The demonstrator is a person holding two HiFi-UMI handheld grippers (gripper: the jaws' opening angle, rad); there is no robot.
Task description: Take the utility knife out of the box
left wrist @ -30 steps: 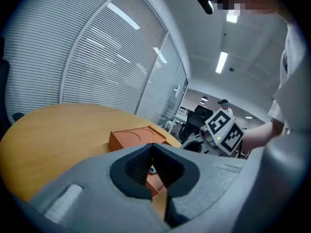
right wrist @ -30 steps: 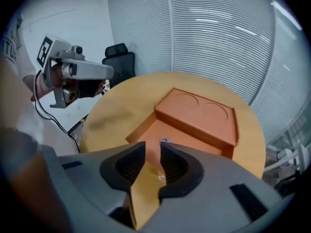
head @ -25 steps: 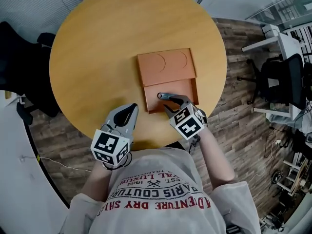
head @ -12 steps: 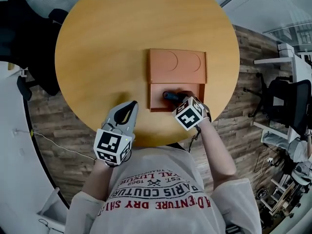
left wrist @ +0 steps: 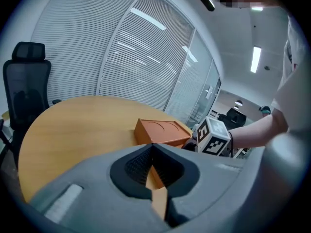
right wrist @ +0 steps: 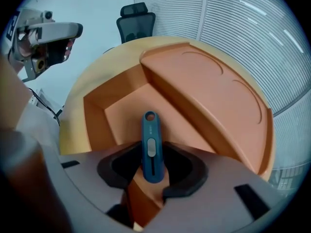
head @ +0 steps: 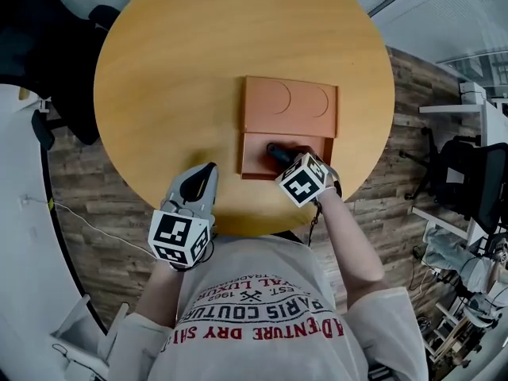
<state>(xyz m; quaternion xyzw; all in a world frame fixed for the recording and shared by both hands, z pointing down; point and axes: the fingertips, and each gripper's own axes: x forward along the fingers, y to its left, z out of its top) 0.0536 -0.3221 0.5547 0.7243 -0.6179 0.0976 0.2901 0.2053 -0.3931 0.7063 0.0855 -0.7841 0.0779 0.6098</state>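
Observation:
An orange box (head: 290, 105) lies on the round wooden table (head: 175, 78), its sliding lid pushed to the far side and the near tray exposed. In the tray lies a blue utility knife (right wrist: 150, 144), seen dark in the head view (head: 277, 151). My right gripper (right wrist: 151, 166) points steeply down into the tray (head: 284, 160). The knife's near end sits between its jaws, which are closing, with a gap still showing on each side. My left gripper (head: 200, 182) hovers over the table's near edge, left of the box, shut and empty (left wrist: 153, 147).
A black office chair (head: 48, 46) stands at the table's far left, and a second chair (head: 476, 181) and white desks are off to the right. In the left gripper view the box (left wrist: 158, 131) is straight ahead with the right gripper's marker cube (left wrist: 214, 137) beside it.
My right gripper has dropped into the open tray and now straddles the knife. The left gripper has sunk slightly toward the table edge.

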